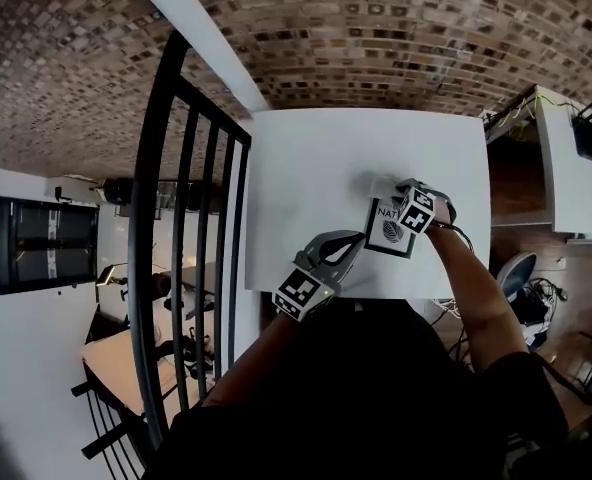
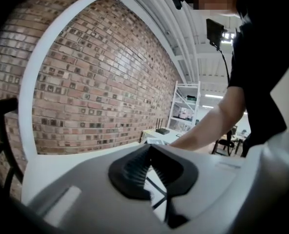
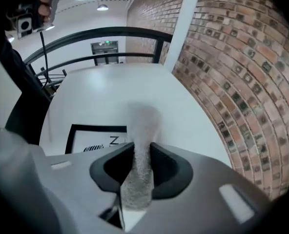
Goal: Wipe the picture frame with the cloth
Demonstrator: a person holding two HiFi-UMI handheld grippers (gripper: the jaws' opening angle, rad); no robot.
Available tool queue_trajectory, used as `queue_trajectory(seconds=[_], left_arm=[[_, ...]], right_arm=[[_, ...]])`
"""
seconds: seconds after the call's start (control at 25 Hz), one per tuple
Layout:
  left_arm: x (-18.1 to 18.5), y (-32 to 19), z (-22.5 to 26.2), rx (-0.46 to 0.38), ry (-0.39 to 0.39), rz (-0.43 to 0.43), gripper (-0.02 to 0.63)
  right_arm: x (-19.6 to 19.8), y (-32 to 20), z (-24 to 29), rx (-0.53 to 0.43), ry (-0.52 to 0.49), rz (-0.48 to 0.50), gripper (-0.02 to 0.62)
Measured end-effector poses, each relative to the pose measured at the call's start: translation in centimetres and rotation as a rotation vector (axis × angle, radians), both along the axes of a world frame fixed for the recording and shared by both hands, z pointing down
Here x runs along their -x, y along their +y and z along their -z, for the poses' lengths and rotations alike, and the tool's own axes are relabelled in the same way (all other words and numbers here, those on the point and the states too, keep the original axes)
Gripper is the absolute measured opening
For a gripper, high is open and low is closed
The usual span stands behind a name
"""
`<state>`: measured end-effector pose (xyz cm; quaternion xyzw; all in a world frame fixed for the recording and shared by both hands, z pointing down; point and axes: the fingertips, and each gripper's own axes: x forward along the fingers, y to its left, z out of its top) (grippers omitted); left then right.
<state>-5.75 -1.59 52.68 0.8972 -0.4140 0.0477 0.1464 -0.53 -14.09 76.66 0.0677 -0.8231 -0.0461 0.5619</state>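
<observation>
The picture frame (image 1: 387,232), black-edged around a white print, lies flat near the front edge of the white table (image 1: 316,158). My right gripper (image 1: 390,194) is just beyond the frame's far side, shut on a fuzzy grey cloth (image 3: 143,121) that sticks out forward past the jaws. The frame (image 3: 93,136) shows to the lower left in the right gripper view. My left gripper (image 1: 357,239) sits at the frame's left edge. In the left gripper view it (image 2: 148,152) has its pads meeting at the tips. A black frame line shows through the gap below them; a grip on the frame cannot be made out.
A black metal railing (image 1: 181,218) runs along the table's left side and a brick wall (image 1: 376,28) backs it. A white desk with a router (image 1: 588,138) stands at the right, an office chair (image 1: 517,270) below it. The person's right forearm (image 2: 208,126) crosses the left gripper view.
</observation>
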Motion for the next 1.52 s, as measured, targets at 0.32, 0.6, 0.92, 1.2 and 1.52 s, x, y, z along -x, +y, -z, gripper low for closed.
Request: queue_trajectory(seconds=[0.32,0.6,0.92,1.2,1.52], left_arm=[[1.2,0.2,-0.5,0.009,0.005,0.026,0.000],[0.2,-0.2,0.0,0.042,0.014,-0.019,0.000],[-1.6,-0.8,0.3,0.030,0.008,-0.061,0.000],[-2.5,-1.0,0.0,0.036,-0.008,-0.075,0.000],[-2.7,-0.7,0.0,0.037,-0.017,-0.049,0.000]], right_arm=[[0.4,6.9,-1.3,0.127,0.031,0.139,0.095],[0.1,13.7,-0.7,0.254,0.032,0.240,0.095],[-0.1,17.8,1.3,0.306,-0.034,0.289,0.095],[-1.9,10.6,2.7,0.181,-0.056,0.146,0.095],[-5.2,1.4,1.3,0.061,0.022,0.019,0.097]])
